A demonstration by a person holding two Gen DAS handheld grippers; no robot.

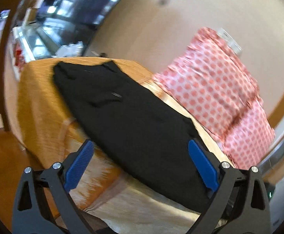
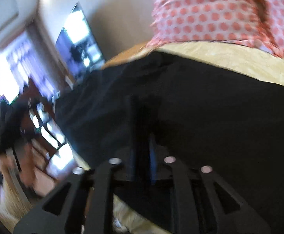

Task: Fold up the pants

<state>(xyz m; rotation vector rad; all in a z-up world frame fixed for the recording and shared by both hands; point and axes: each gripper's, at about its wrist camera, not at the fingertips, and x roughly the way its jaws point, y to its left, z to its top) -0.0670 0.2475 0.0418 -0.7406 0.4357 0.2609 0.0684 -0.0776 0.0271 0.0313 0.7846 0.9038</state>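
The black pants lie lengthwise on a table draped in an orange-and-cream cloth, one end toward the far edge and the other hanging over the near edge. They already look folded leg on leg into one long band, though blur hides the seams. The fabric reads as soft, limp and light, so it should bend wherever it is lifted and sag between two holds. It looks matte, unlikely to slip from ribbed pads. I judge the best hold is at the corners of the near end, pinching all the layers together, so that end can be carried over toward the far one.

The left gripper hovers just off the near edge, fingers spread wide with the blue pads either side of the band's near end, grasping nothing. The right gripper has its fingers drawn close together, with black cloth all round them. It appears to pinch a fold of the pants, but the dark, smeared view leaves some doubt.

A pink spotted cloth is heaped along the table's right side, just beside the pants.
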